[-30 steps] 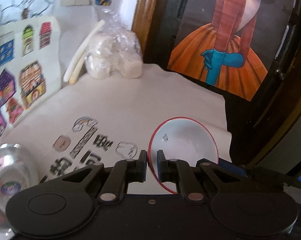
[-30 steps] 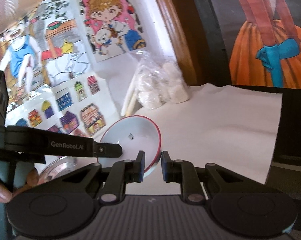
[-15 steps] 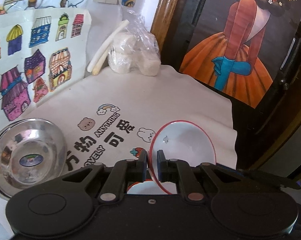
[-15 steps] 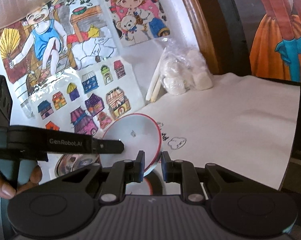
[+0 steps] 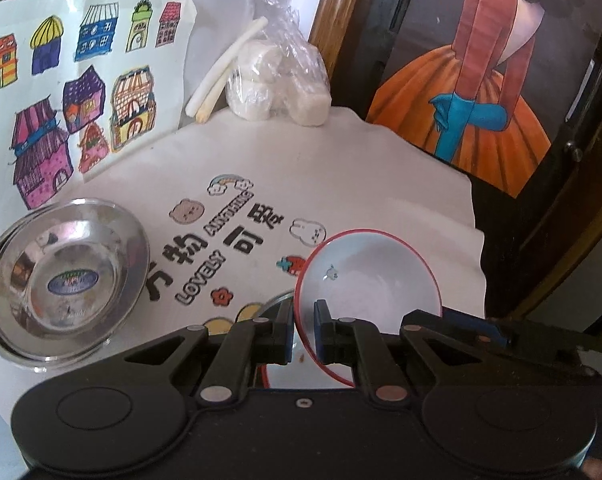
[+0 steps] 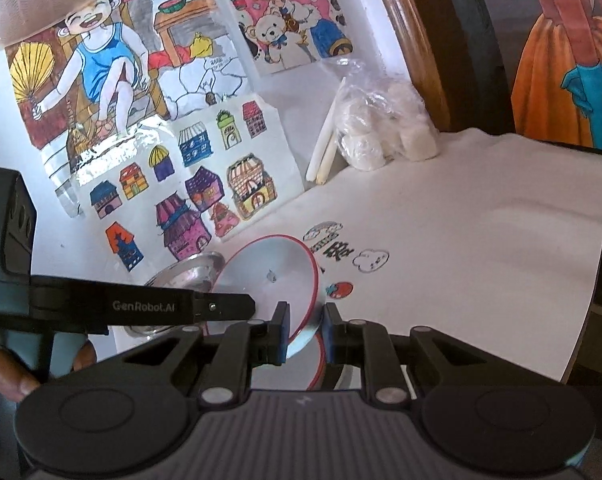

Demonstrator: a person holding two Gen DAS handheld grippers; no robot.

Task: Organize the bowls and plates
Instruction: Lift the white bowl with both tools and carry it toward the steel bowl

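While both grippers pinch it, the red-rimmed white bowl (image 5: 367,280) hangs tilted above the surface (image 5: 341,168), over its front edge, near its right side. Far left on the surface sits a steel bowl (image 5: 63,284), upright, blue sticker inside, well apart from the white bowl. Printed cartoon lettering lies between them. Left gripper (image 5: 303,330): fingers closed on the white bowl's rim. Under the held bowl, another red-rimmed dish (image 5: 301,374) shows partly; cannot tell its full shape. Back, against the wall: plastic bag (image 5: 277,80) of white lumps, two pale sticks (image 5: 221,76) leaning beside it. Right gripper (image 6: 305,334): fingers clamped on the same bowl's rim from the opposite side.
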